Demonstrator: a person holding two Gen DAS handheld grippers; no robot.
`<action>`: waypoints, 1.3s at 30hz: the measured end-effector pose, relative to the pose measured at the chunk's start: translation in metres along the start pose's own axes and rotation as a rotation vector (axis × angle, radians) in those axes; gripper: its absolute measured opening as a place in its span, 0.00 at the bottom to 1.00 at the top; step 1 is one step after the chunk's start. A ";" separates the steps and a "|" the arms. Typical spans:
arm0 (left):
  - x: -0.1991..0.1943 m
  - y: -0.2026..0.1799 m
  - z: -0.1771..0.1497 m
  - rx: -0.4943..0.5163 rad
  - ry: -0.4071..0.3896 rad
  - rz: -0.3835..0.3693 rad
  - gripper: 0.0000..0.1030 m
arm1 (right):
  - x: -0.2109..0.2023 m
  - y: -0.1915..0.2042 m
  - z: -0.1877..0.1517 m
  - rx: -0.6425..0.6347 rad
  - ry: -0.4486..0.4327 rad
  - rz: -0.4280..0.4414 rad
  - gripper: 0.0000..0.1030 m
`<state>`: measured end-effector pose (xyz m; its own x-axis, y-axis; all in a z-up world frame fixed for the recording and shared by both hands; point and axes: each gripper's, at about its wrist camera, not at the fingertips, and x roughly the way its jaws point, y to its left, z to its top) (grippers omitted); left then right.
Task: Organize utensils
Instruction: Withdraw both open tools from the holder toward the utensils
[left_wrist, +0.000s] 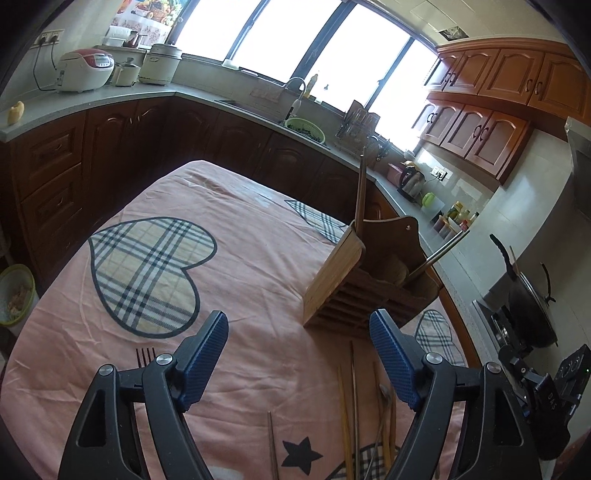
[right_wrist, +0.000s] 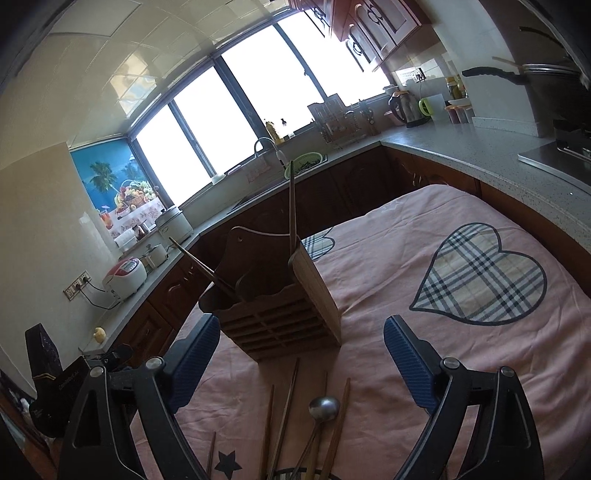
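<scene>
A wooden utensil holder (left_wrist: 354, 280) (right_wrist: 280, 295) stands on the table's pink cloth (left_wrist: 258, 258), with upright chopsticks (left_wrist: 361, 184) (right_wrist: 292, 206) and a slanting metal handle (left_wrist: 443, 251) in it. Loose chopsticks (left_wrist: 347, 417) (right_wrist: 284, 417) and a metal spoon (left_wrist: 384, 391) (right_wrist: 324, 406) lie on the cloth in front of the holder. A fork (left_wrist: 145, 356) shows its tines beside the left fingers. My left gripper (left_wrist: 298, 321) is open and holds nothing, just short of the holder's left front. My right gripper (right_wrist: 302, 325) is open too, above the spoon and chopsticks.
Dark wood cabinets and a grey counter (left_wrist: 110, 99) wrap around the table. On the counter are a rice cooker (left_wrist: 86, 70), a sink with a green colander (left_wrist: 306, 129), a kettle (left_wrist: 412, 181) and a wok on the stove (left_wrist: 532, 302). A green bowl (left_wrist: 16, 291) sits at the far left.
</scene>
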<state>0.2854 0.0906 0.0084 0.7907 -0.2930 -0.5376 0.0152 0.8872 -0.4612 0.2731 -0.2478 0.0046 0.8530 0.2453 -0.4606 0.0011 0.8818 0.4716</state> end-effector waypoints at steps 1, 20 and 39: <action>-0.003 0.000 -0.003 -0.002 0.008 0.002 0.76 | -0.003 -0.001 -0.004 0.002 0.006 -0.003 0.89; -0.031 0.009 -0.031 -0.006 0.078 0.060 0.76 | -0.028 -0.002 -0.052 -0.002 0.084 -0.033 0.89; -0.004 -0.010 -0.044 0.110 0.226 0.133 0.75 | -0.012 0.011 -0.065 -0.053 0.152 -0.015 0.88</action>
<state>0.2547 0.0674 -0.0162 0.6335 -0.2325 -0.7380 -0.0031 0.9530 -0.3030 0.2291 -0.2145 -0.0338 0.7641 0.2863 -0.5781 -0.0171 0.9048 0.4254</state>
